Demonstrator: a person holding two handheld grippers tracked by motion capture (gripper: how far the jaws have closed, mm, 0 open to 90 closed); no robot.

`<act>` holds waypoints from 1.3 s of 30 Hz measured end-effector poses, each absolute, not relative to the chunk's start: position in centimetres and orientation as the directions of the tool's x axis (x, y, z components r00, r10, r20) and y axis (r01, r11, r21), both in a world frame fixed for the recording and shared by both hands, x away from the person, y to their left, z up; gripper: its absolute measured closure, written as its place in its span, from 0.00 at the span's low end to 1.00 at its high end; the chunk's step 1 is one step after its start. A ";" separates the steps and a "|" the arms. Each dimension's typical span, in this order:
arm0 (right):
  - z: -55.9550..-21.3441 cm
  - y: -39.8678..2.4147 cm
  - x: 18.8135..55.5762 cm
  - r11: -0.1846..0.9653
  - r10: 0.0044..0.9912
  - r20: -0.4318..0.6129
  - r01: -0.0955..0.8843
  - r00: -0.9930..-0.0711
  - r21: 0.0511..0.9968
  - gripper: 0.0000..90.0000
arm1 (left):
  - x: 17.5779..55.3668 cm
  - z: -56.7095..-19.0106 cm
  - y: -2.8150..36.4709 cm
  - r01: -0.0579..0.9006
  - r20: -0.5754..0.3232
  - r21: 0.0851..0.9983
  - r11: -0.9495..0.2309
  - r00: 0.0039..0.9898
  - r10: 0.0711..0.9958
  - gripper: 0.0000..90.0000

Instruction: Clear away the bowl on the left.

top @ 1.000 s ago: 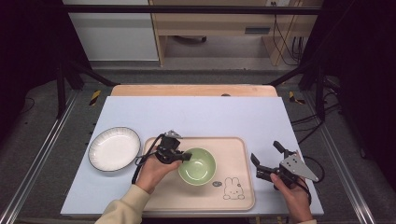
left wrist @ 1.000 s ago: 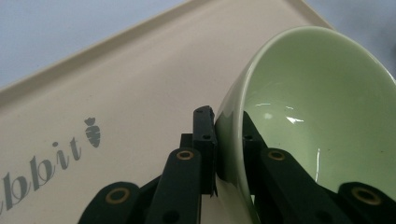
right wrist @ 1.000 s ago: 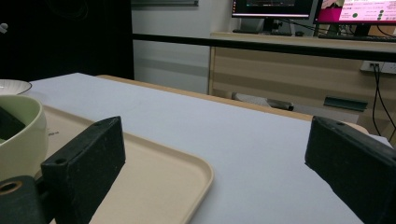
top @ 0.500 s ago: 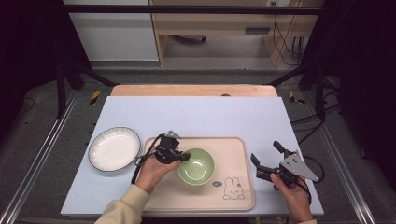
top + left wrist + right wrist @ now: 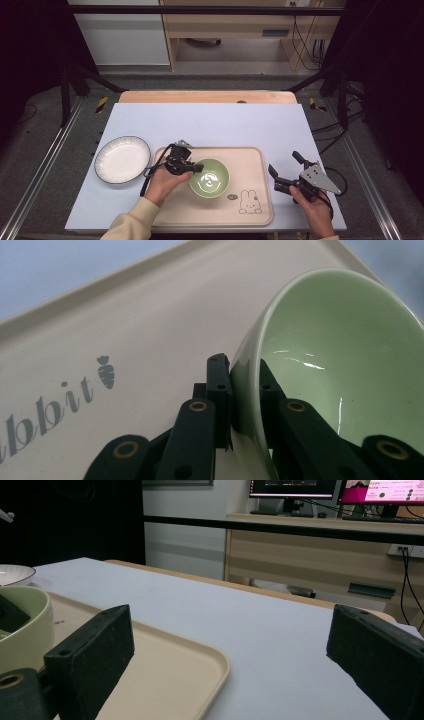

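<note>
The green bowl (image 5: 209, 177) sits on the beige tray (image 5: 250, 160) near the table's (image 5: 210, 120) front edge. The left hand-held gripper (image 5: 192, 167) clamps the bowl's left rim, one jaw inside, one outside. A white plate (image 5: 122, 159) lies left of the tray. The right hand-held gripper (image 5: 285, 169) hovers wide open just beyond the tray's right edge.

green bowl (image 5: 345, 375) cropped at frame edge; tray (image 5: 150, 330) lettering partly cut off
</note>
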State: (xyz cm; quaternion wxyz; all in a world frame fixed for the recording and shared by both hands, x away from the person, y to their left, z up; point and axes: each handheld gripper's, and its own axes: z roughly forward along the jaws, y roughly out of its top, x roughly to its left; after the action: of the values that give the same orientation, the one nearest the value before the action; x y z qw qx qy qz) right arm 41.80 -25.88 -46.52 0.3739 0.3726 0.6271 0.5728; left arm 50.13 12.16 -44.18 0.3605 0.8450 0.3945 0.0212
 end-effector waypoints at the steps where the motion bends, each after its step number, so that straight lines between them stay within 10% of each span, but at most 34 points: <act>1: -46.5 -25.9 41.8 0.066 0.895 -0.042 0.039 -0.444 0.997 0.06 | 50.2 -44.2 12.2 0.657 -0.260 0.623 -0.425 0.685 0.680 0.92; 39: -46.6 -25.8 41.8 0.066 0.892 -0.038 0.047 -0.450 0.997 0.06 | 50.6 -44.9 12.6 0.690 -0.294 0.600 -0.405 0.661 0.690 0.92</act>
State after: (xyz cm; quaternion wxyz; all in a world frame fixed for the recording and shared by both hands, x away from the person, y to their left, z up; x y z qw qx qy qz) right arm 41.83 -25.81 -46.56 0.3689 0.3729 0.6299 0.5727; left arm 50.64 12.65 -44.90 0.3577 0.8382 0.4117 0.0003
